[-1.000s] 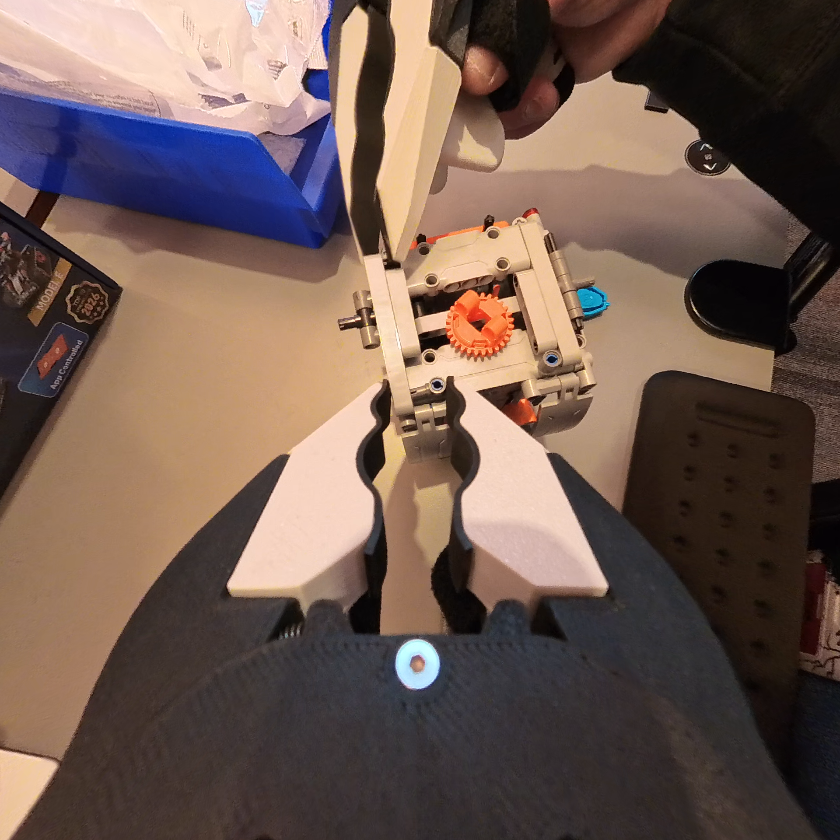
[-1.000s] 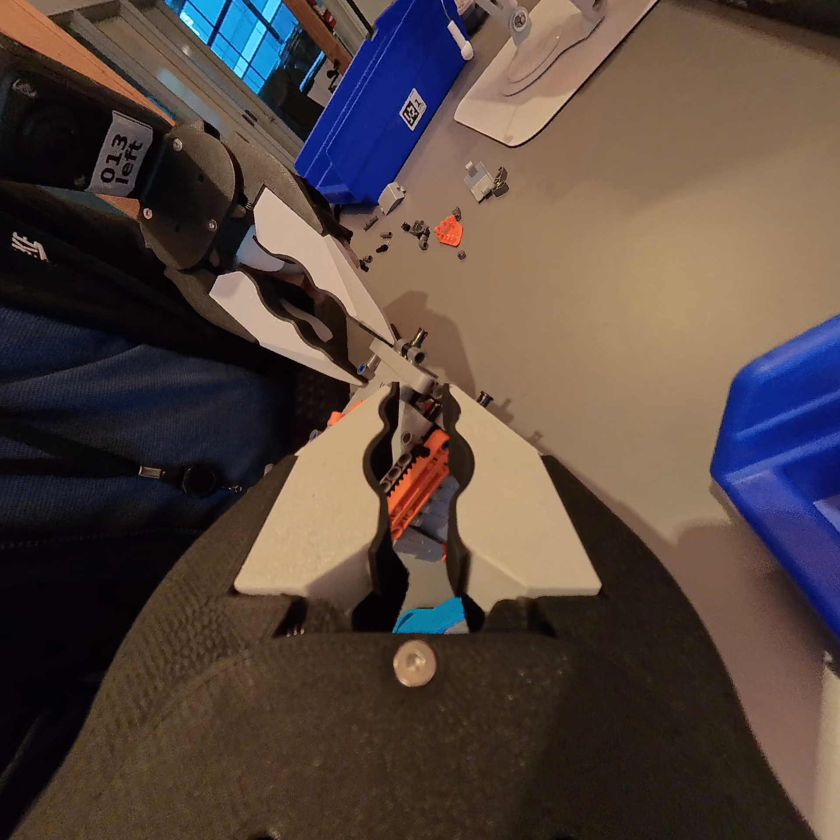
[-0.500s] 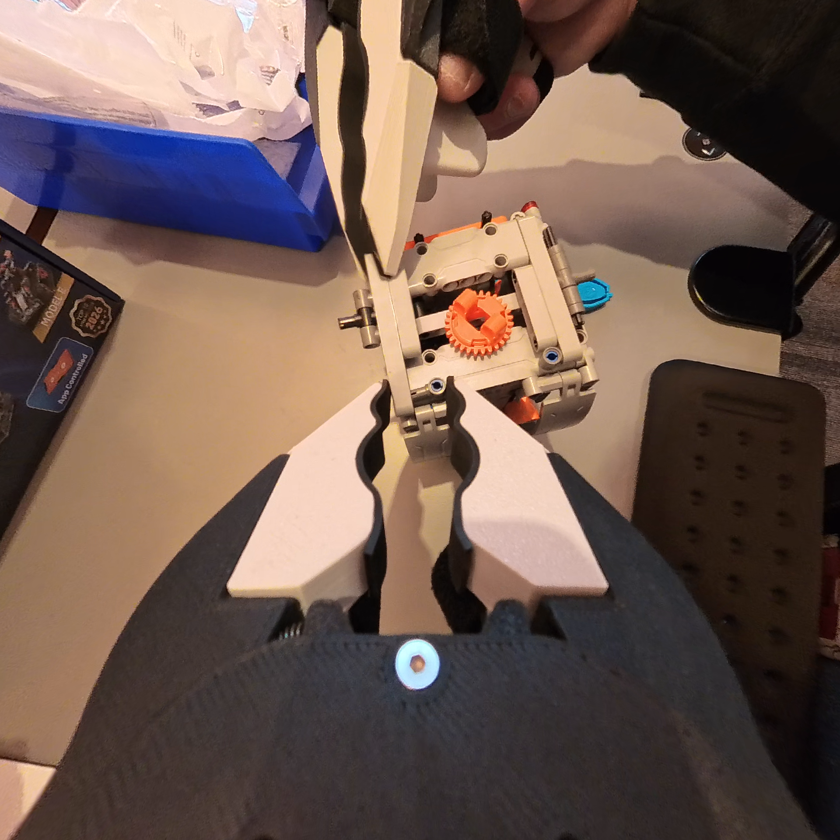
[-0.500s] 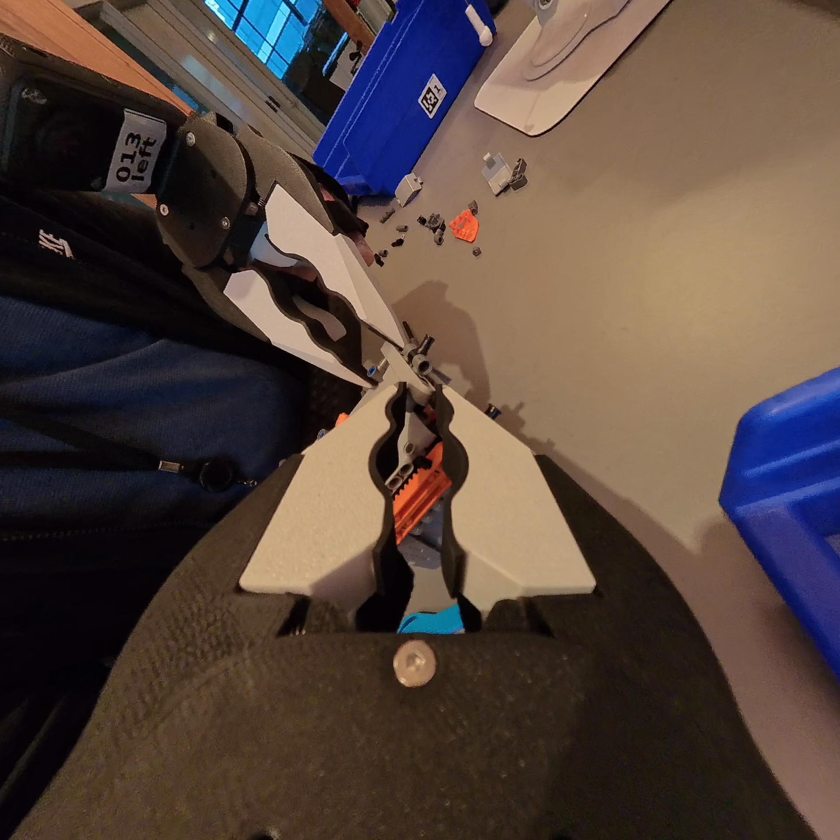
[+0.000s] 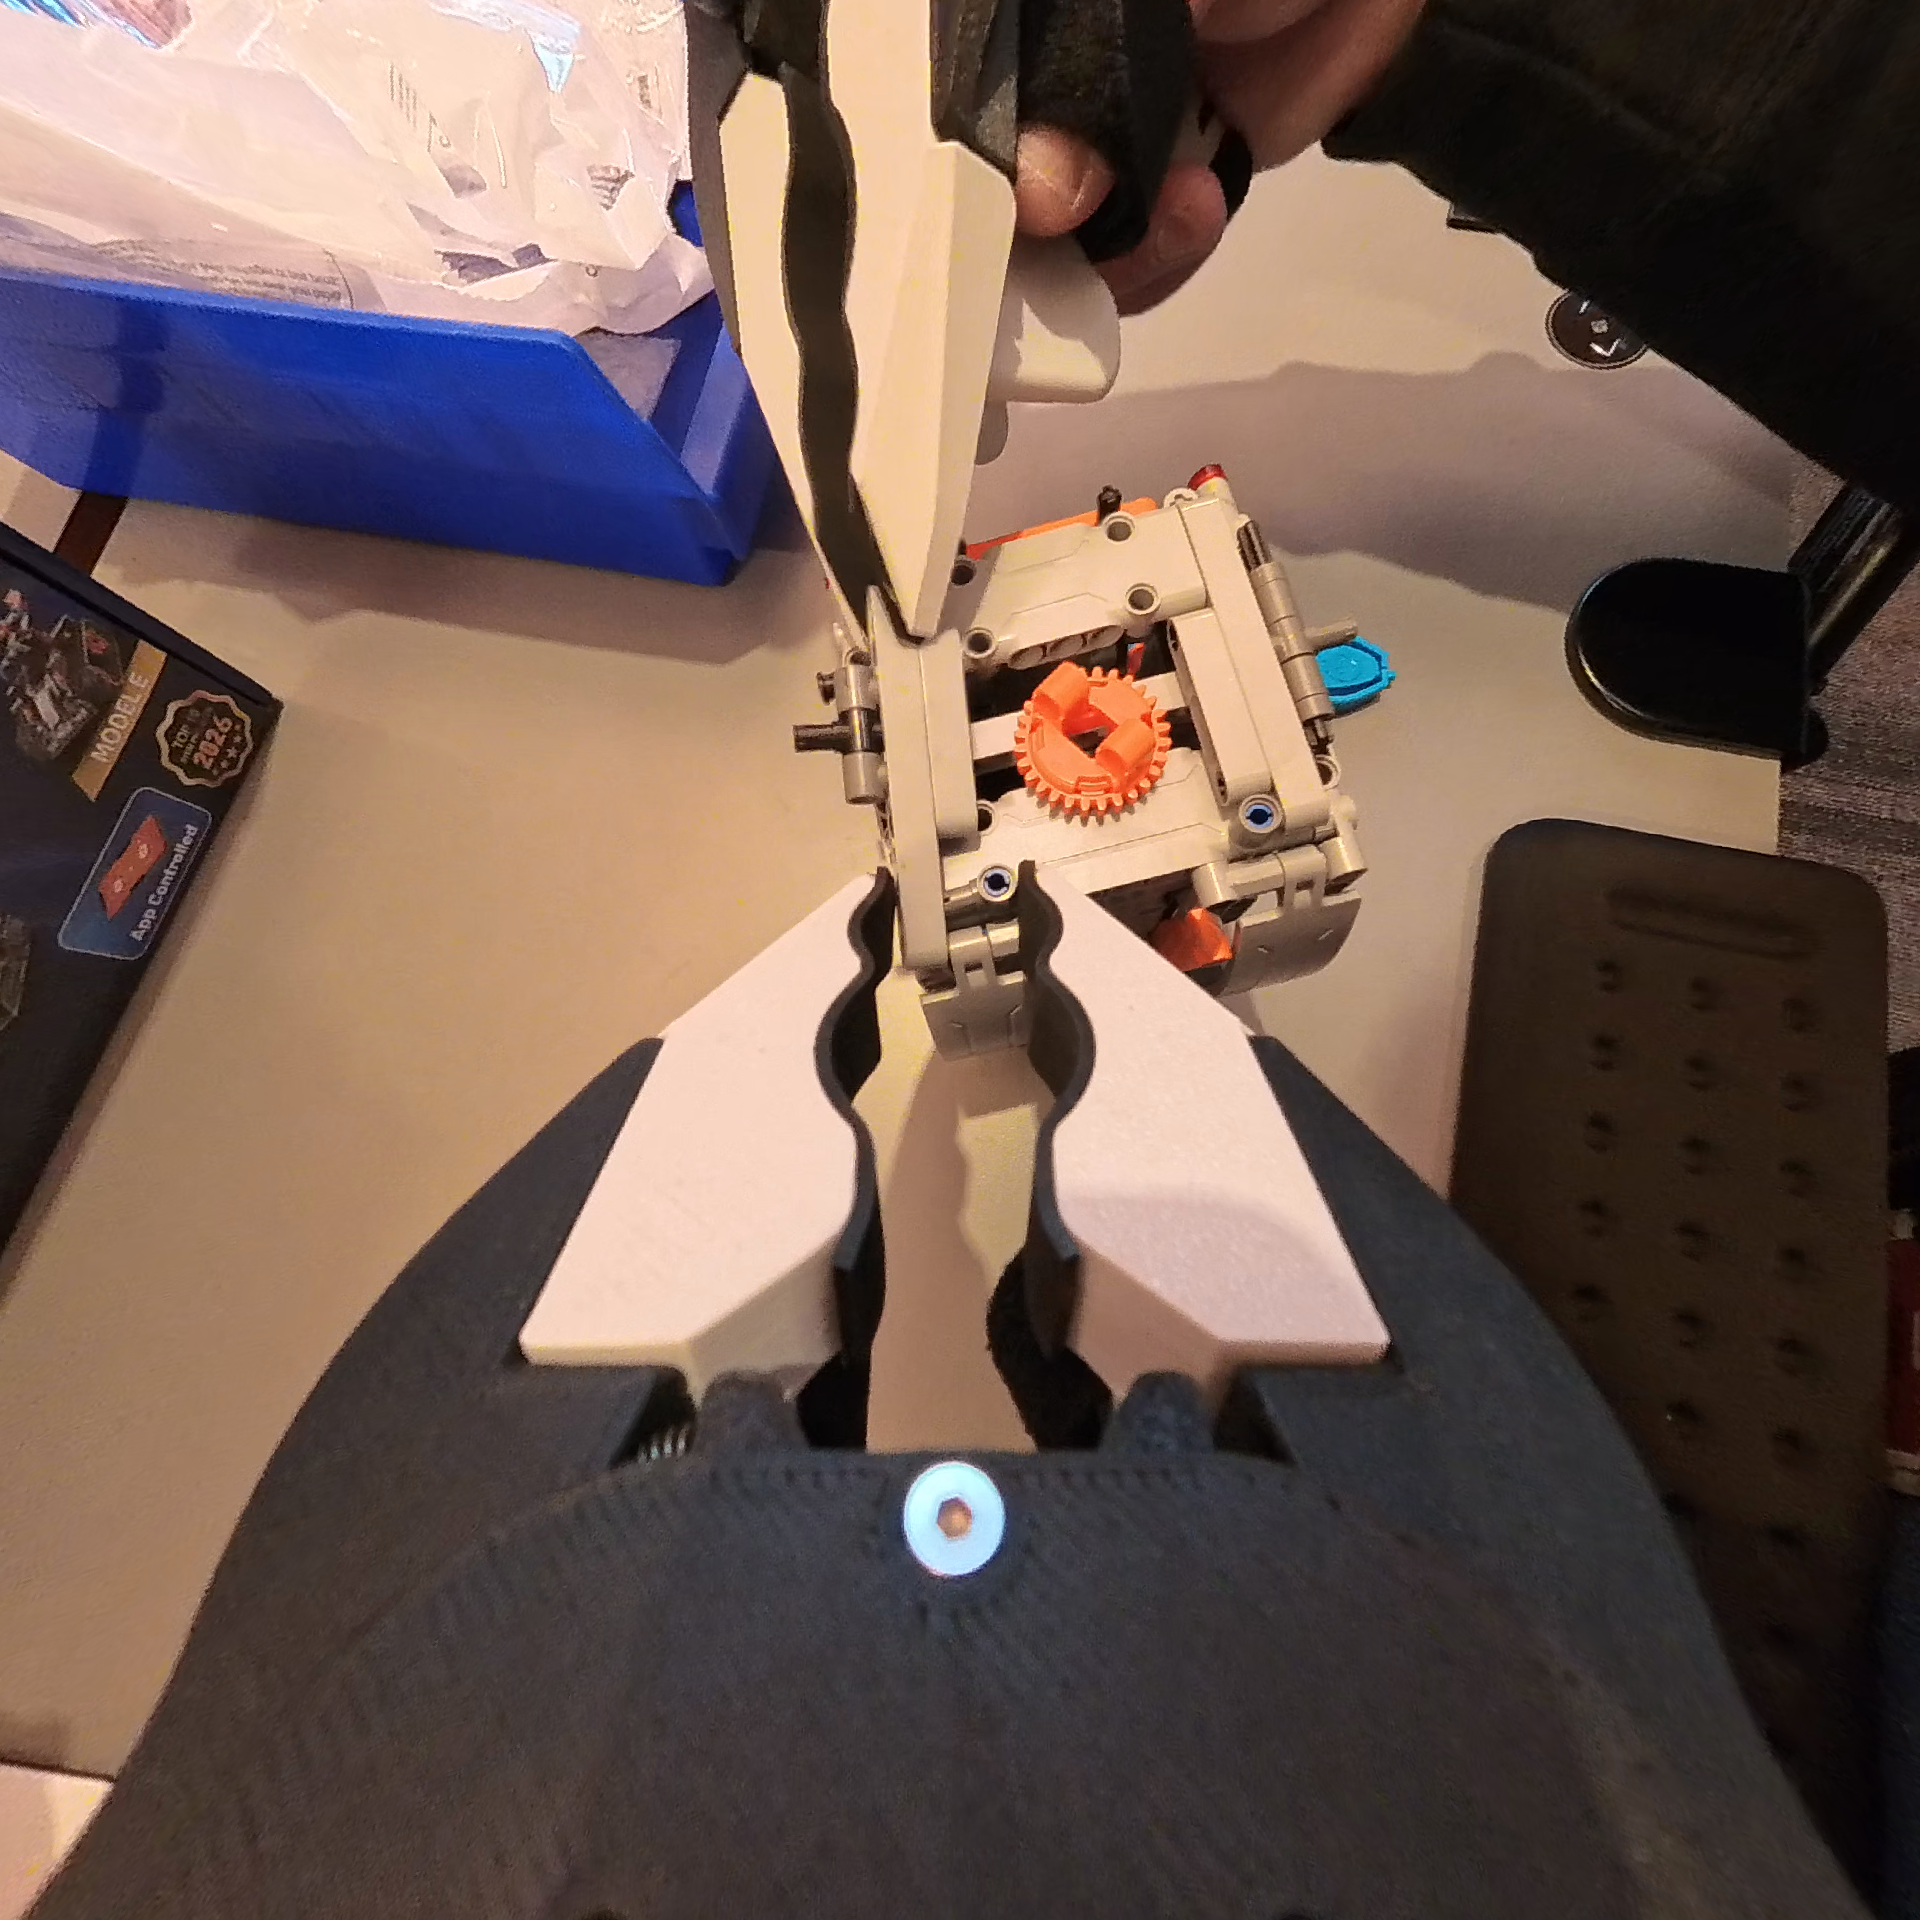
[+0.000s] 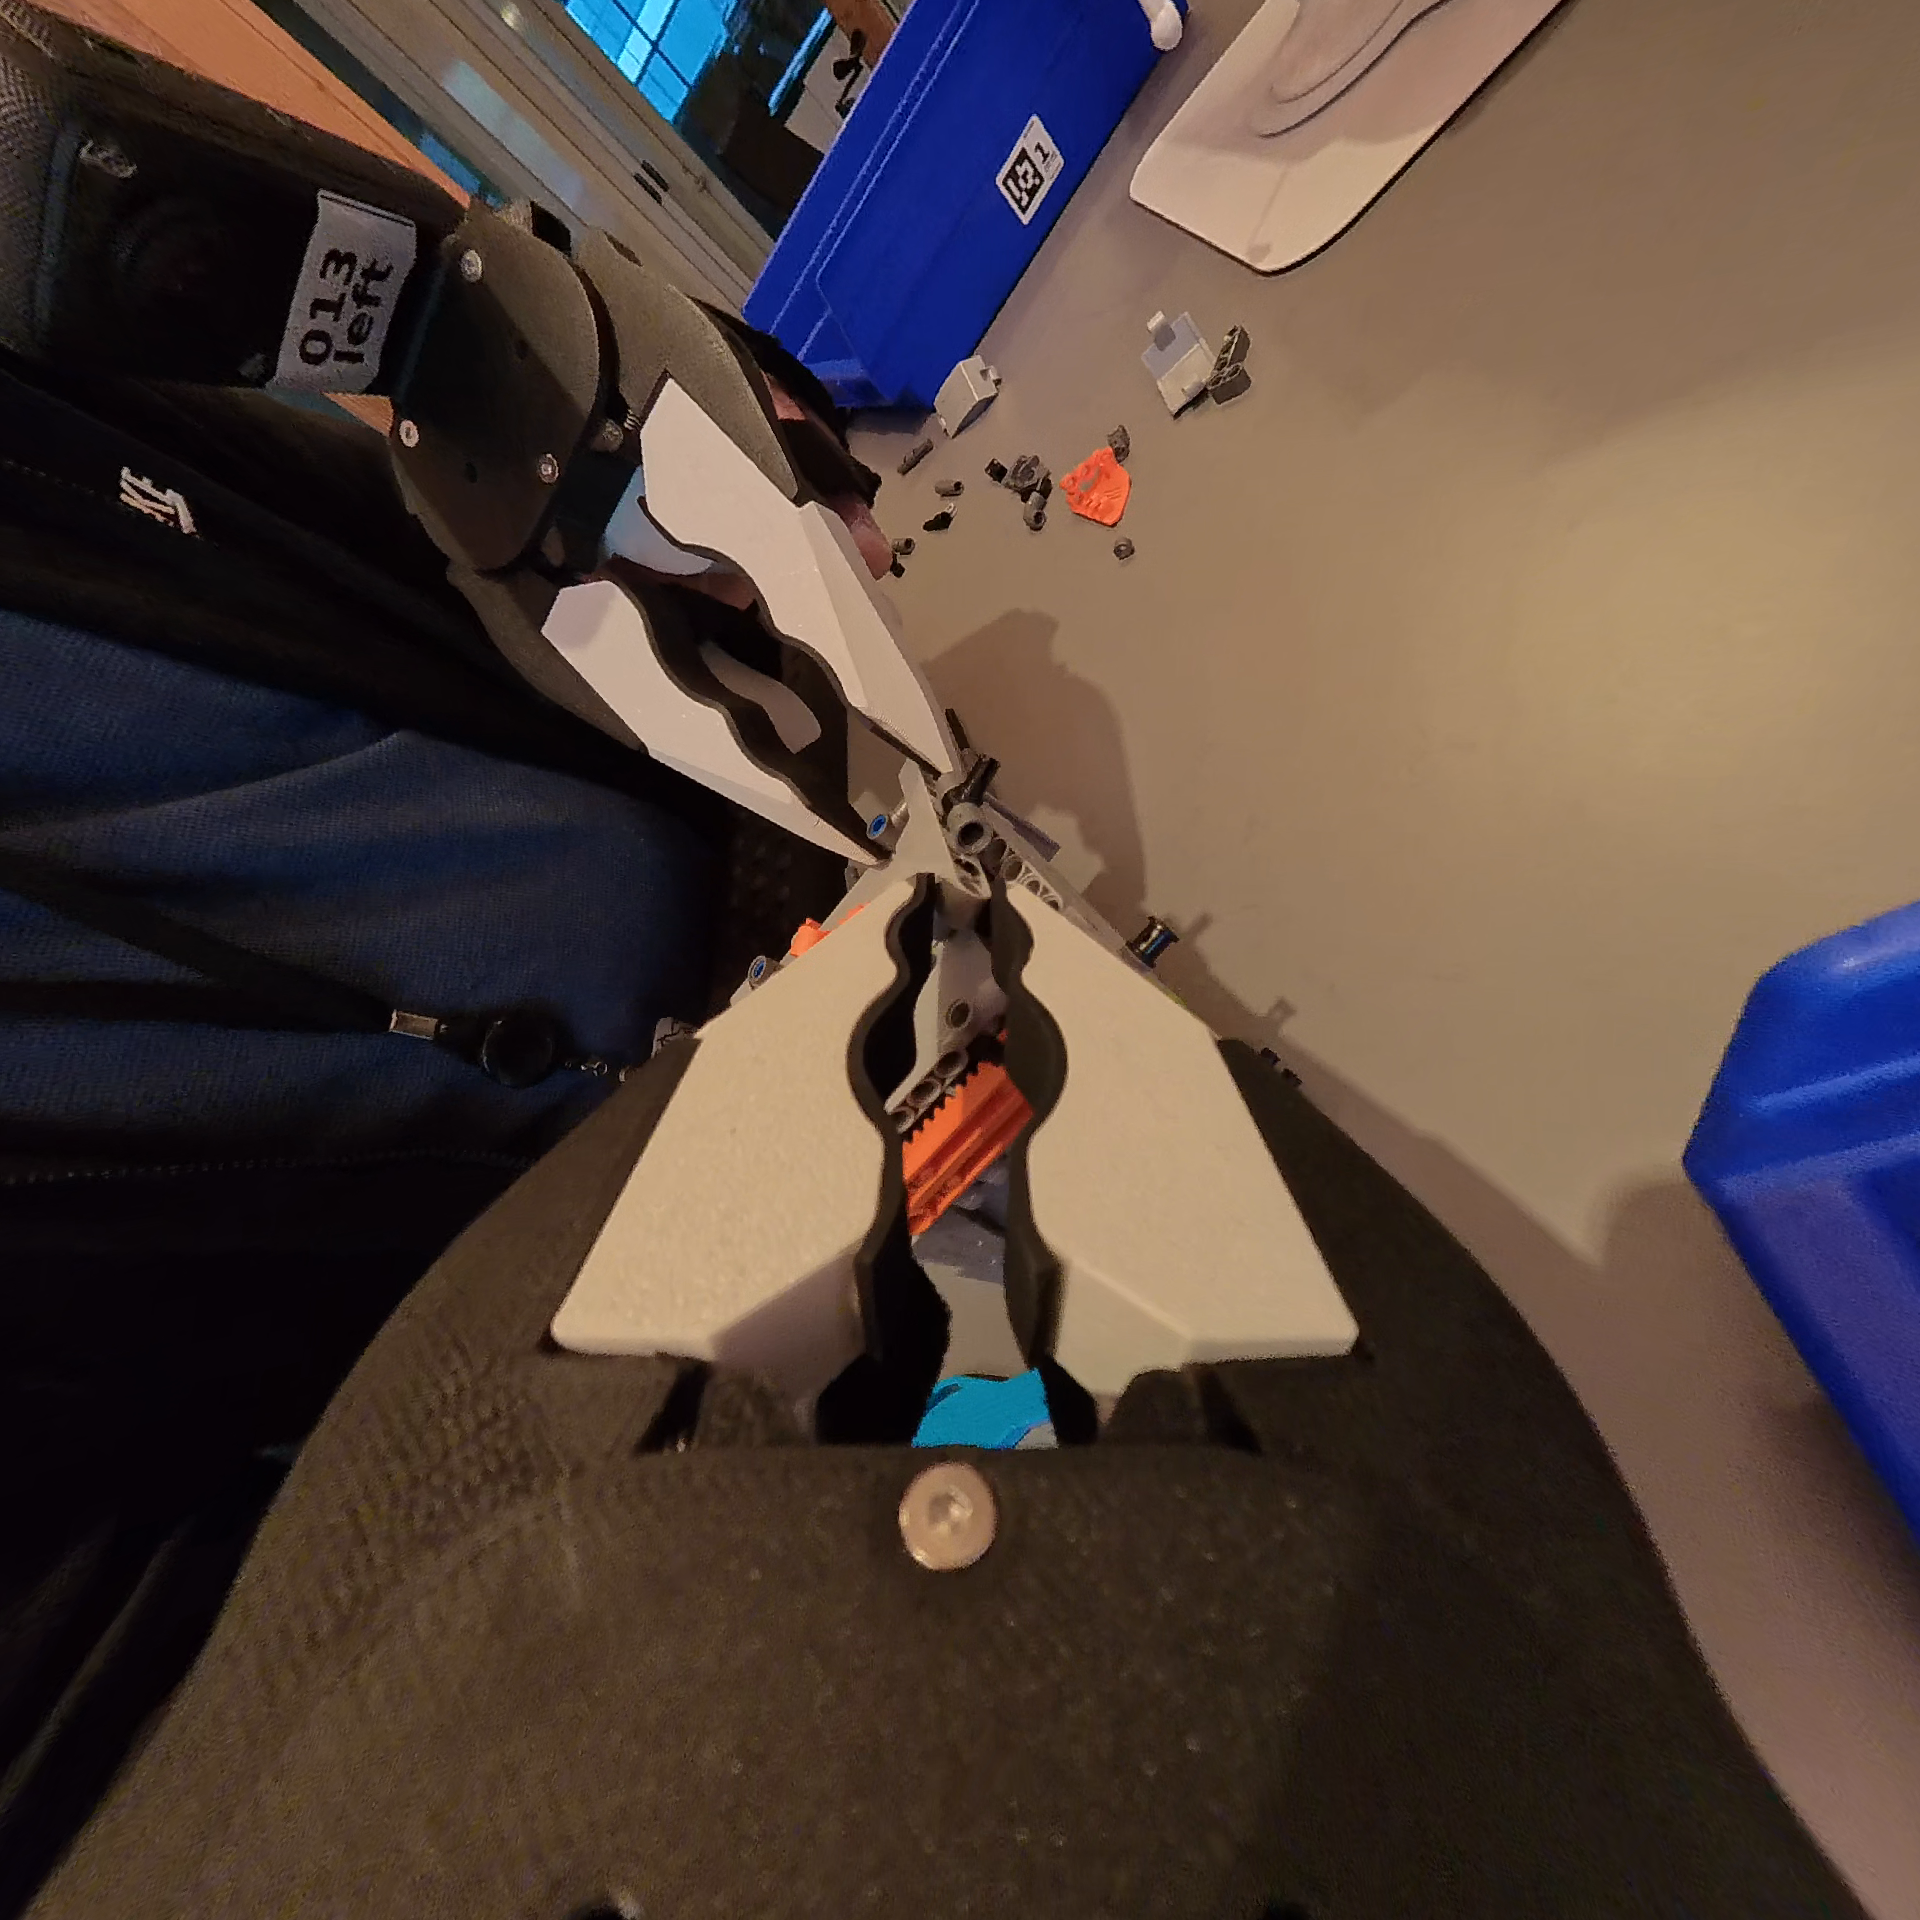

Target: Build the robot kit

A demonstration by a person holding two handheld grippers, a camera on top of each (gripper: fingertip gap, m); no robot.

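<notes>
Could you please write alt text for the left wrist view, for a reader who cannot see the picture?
The left gripper is shut on the near corner of a grey brick-built frame with an orange gear at its centre, while the right gripper pinches the frame's far left edge from above. It sits above a beige table, beside a blue bin of plastic bags.

you're at a pale beige bench (image 5: 416, 935) under warm light, which leaves soft shadows on its top. a black perforated chair seat (image 5: 1662, 1195) sits just off its near edge, with a black armrest (image 5: 1704, 665) beside grey carpet (image 5: 1849, 790). in the right wrist view, a window (image 6: 665, 52) at the far side shows blue, with pale cabinet fronts (image 6: 540, 135) and a strip of orange-brown wood (image 6: 312, 114) near it.
</notes>
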